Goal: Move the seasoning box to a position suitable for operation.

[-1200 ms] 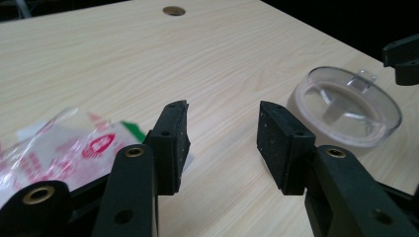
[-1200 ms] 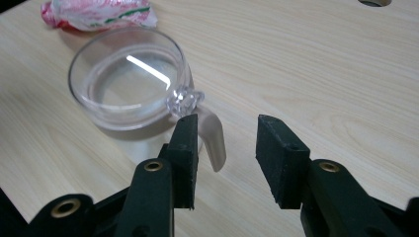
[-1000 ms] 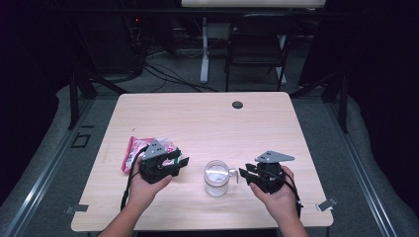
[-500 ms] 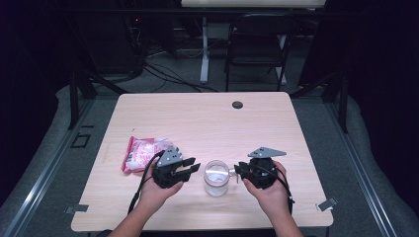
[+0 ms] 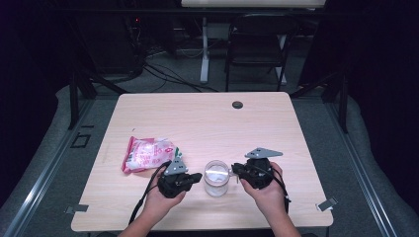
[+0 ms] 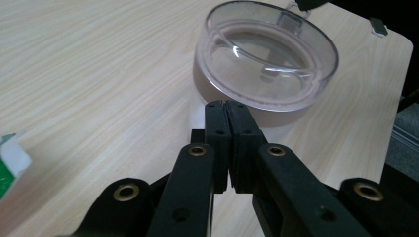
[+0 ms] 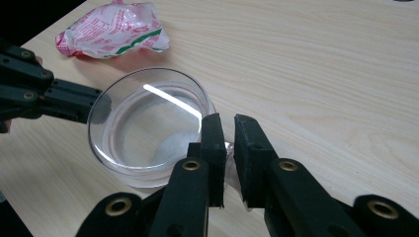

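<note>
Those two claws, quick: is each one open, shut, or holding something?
Left claw: shut, empty, its tips beside the clear mug.
Right claw: shut on the mug's handle.

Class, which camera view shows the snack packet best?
The high view: the whole snack packet lies unobstructed on the table. The right gripper view shows it cropped at the top edge; the left gripper view catches a corner.

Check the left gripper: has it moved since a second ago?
Yes. In the high view the left gripper has left the snack bag, which lies where it did, and slid right to the clear cup, jaws shut.
</note>
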A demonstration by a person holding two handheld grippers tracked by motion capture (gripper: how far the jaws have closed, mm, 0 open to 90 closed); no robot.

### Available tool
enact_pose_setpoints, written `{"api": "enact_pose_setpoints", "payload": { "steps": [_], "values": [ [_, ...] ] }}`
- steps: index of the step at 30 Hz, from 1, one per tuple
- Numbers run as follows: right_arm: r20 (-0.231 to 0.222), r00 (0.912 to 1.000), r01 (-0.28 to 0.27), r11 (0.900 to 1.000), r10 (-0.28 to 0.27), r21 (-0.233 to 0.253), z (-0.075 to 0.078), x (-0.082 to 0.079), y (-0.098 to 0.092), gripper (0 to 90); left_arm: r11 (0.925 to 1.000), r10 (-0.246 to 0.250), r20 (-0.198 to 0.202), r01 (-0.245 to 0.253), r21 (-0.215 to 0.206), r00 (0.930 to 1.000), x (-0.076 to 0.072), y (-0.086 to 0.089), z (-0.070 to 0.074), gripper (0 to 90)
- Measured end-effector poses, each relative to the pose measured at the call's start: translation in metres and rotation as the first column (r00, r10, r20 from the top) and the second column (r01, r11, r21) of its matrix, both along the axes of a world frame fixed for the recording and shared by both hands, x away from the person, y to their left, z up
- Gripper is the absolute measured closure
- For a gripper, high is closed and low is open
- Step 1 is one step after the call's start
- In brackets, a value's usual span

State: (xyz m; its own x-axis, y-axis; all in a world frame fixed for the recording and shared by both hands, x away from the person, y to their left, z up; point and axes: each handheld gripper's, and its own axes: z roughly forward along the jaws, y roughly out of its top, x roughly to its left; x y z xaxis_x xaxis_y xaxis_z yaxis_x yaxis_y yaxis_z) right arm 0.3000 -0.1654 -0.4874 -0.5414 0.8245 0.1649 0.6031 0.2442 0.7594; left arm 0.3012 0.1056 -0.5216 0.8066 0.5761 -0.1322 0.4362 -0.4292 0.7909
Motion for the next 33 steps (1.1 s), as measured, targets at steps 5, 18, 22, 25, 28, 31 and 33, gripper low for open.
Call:
{"api": "enact_pose_setpoints", "payload": {
  "steps": [5, 18, 22, 25, 28, 31, 33],
  "values": [
    [0.004, 1.0, 0.004, 1.0, -0.004, 0.008, -0.001, 0.002, 0.0, 82.7, 0.9996, -0.011, 0.005, 0.01, 0.026, 0.9999, -0.002, -0.004, -0.002, 89.8],
    [-0.01, 1.0, -0.001, 1.0, 0.001, 0.023, -0.001, 0.009, -0.001, 84.9, 0.9985, -0.054, -0.028, 0.054, 0.004, 0.9982, -0.008, -0.01, -0.004, 89.7],
    [0.009, 0.9999, 0.015, 1.0, -0.014, -0.006, 0.0, 0.006, 0.001, 82.3, 0.998, -0.062, -0.025, 0.062, 0.011, 0.9978, -0.01, -0.012, -0.004, 88.9],
    [0.013, 0.9995, 0.029, 1.0, -0.029, -0.012, 0.0, 0.003, 0.0, 80.1, 0.998, -0.062, -0.025, 0.062, 0.01, 0.9978, -0.01, -0.012, -0.003, 88.8],
    [0.002, 0.9993, 0.038, 0.999, -0.038, 0.006, 0.0, 0.0, -0.003, 78.1, 0.9979, -0.064, -0.022, 0.064, 0.01, 0.9977, -0.011, -0.012, -0.003, 88.8],
    [-0.004, 0.9992, 0.041, 0.999, -0.041, 0.019, -0.001, -0.003, -0.004, 77.2, 0.9979, -0.062, -0.017, 0.062, 0.017, 0.9979, -0.011, -0.012, -0.003, 88.6],
    [-0.004, 0.9993, 0.038, 0.999, -0.038, 0.021, -0.001, -0.003, -0.005, 77.5, 0.9985, -0.052, -0.011, 0.052, 0.017, 0.9986, -0.011, -0.012, -0.002, 88.3]
  ]
}}
